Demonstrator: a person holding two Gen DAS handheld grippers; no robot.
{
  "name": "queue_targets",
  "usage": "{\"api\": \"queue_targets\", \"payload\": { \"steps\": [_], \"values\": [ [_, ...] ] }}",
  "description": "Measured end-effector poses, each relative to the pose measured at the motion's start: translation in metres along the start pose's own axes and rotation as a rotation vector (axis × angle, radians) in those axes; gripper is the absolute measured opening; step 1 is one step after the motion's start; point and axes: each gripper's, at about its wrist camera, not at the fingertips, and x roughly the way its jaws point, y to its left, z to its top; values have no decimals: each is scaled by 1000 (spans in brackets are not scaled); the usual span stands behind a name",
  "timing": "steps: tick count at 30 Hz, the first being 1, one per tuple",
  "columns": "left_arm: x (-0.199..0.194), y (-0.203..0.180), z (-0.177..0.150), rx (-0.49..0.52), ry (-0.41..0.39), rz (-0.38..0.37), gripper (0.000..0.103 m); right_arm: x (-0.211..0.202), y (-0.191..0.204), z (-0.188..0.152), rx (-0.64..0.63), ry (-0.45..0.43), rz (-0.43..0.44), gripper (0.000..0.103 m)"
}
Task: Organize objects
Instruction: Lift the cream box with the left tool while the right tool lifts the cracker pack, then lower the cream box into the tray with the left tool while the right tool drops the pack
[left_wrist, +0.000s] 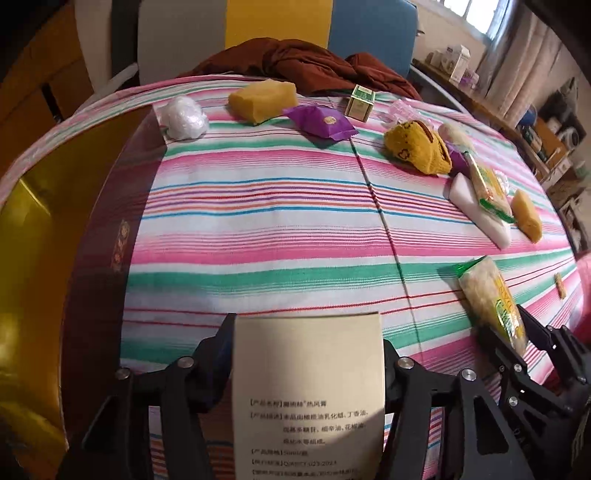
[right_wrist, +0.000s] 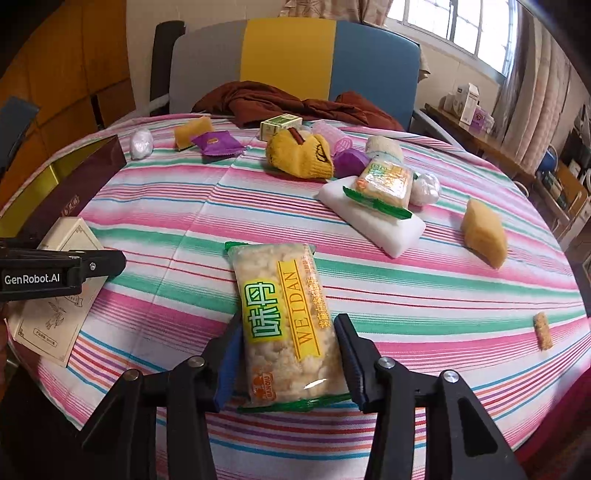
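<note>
A beige printed carton (left_wrist: 308, 369) fills the gap between the fingers of my left gripper (left_wrist: 306, 328), and both pads touch its sides. The right wrist view shows the same carton (right_wrist: 62, 236) near the table's left edge under that gripper (right_wrist: 107, 264). A clear snack packet with green ends and a yellow label (right_wrist: 280, 321) lies flat on the striped cloth (right_wrist: 424, 295). My right gripper (right_wrist: 288, 319) is shut on its two long sides. The left wrist view shows this packet (left_wrist: 487, 295) at the right, with the right gripper (left_wrist: 517, 332) on it.
A dark red box with a gold inside (left_wrist: 107, 221) stands open at the left. Farther back lie a white ball (left_wrist: 183, 118), a yellow sponge (left_wrist: 264, 98), a purple packet (left_wrist: 321, 122), a small green carton (left_wrist: 360, 101) and a yellow knit glove (right_wrist: 299, 155). At the right are a white foam block (right_wrist: 373, 221) under another snack packet (right_wrist: 384, 184), a second sponge (right_wrist: 484, 232) and a small bar (right_wrist: 543, 330). A brown cloth (right_wrist: 280, 99) hangs at the far edge.
</note>
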Motion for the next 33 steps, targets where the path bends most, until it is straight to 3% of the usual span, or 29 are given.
{"api": "queue_targets", "payload": {
  "steps": [1, 2, 12, 19, 27, 33],
  "values": [
    [-1, 1, -1, 0, -6, -5, 52, -2, 2, 0, -7, -3, -6, 48],
    [-2, 2, -1, 2, -13, -11, 51, -4, 4, 1, -13, -9, -9, 48],
    [-21, 4, -10, -17, -18, -79, 50, -32, 25, 21, -55, -72, -16, 48],
    [-57, 20, -6, -35, -81, -129, 50, -47, 50, 40, -85, -116, 3, 48],
    [-100, 64, -4, -83, -168, -140, 50, -58, 90, 58, -143, -149, 35, 48],
    [-117, 106, -2, -129, -217, -95, 51, -64, 121, 71, -182, -171, 61, 48]
  ]
}}
